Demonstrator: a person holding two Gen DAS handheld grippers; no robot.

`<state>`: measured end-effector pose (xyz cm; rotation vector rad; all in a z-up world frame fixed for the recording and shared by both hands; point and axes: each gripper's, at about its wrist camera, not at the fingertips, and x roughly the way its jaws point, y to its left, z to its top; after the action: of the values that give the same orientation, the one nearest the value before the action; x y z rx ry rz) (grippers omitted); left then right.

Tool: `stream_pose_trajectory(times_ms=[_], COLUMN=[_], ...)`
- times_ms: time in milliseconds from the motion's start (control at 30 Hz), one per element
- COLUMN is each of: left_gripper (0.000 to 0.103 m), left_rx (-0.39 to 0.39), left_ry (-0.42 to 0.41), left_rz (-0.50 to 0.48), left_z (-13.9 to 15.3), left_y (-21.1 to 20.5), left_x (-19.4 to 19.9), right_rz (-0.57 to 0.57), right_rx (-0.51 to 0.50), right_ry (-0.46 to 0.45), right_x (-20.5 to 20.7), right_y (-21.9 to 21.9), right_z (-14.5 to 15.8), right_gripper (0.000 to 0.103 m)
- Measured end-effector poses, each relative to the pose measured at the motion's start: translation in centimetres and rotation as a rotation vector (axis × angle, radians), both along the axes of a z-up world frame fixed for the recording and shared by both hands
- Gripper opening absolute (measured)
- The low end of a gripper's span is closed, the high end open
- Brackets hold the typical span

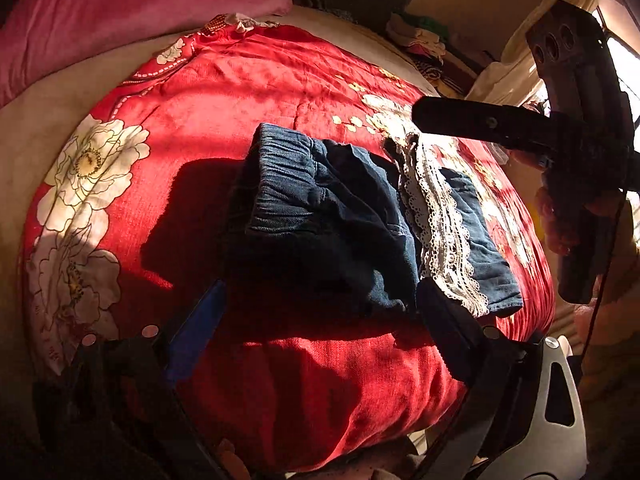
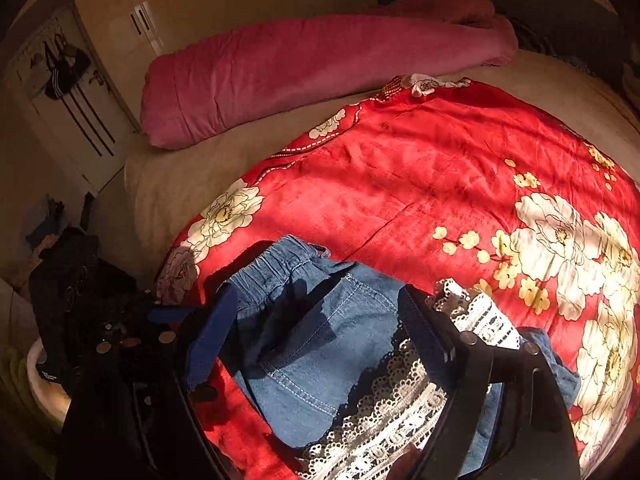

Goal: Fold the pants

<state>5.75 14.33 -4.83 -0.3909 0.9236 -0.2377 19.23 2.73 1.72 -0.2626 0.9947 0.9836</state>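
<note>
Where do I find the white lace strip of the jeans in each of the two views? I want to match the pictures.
Left wrist view: the lace strip runs right of centre, from upper left to lower right across the folded jeans.
Right wrist view: the lace strip lies at the bottom centre, partly behind the right finger of the tongs.
Shared landmark: the pink pillow at the far side of the bed.

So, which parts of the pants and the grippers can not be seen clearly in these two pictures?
- Pants, left wrist view: near half lies in deep shadow, so folds are unreadable.
- Pants, right wrist view: lace trim and lower part are cut off by the bottom edge; the right gripper finger covers the right side.
- Left gripper, left wrist view: fingertips are lost in shadow against the denim, so contact is unclear.
</note>
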Motion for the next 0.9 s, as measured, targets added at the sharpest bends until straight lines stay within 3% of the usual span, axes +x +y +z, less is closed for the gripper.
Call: stream_pose_trajectory(times_ms=[200,367,400,433,467,533,600,700,900], left_gripper=[0.089,0.089,0.089,0.089,0.089,0.079,0.05,0.043,0.042], left_rx=[-0.104,-0.159,-0.172,-0.187,-0.204,-0.237,-0.265,-0.273,-0.196], left_ry=[0.019,0.022,0.025,0.028,0.027,0.022,0.021,-0.006,-0.107], left_rz=[-0.007,-0.003,0.002,0.003,0.004,0.009,0.006,-0.029,-0.17], left_z=[-1.4,-2.2,-2.5,-2.7,-2.9,-3.1,-2.9,-1.4,3.6], left_y=[0.4,0.3,0.3,0.3,0.4,0.6,0.6,-0.6,-6.8], left_x=[0.6,1.4,1.6,1.8,2.0,2.4,2.9,3.4,4.3], right_rz=[0.132,0.141,0.141,0.139,0.134,0.12,0.095,0.067,-0.032], right_rx=[-0.083,-0.204,-0.204,-0.192,-0.174,-0.111,-0.023,0.078,0.185], right_ry=[0.085,0.171,0.187,0.19,0.188,0.189,0.191,0.153,0.056], right_x=[1.7,3.4,3.5,3.5,3.5,3.6,3.9,3.8,3.8], right_y=[5.8,8.9,9.0,9.0,8.6,7.2,5.1,1.2,-8.7], right_z=[-3.1,-7.3,-7.9,-8.1,-7.9,-6.7,-4.9,-1.8,2.0], right_gripper=[0.083,0.081,0.059,0.048,0.046,0.031,0.03,0.03,0.03])
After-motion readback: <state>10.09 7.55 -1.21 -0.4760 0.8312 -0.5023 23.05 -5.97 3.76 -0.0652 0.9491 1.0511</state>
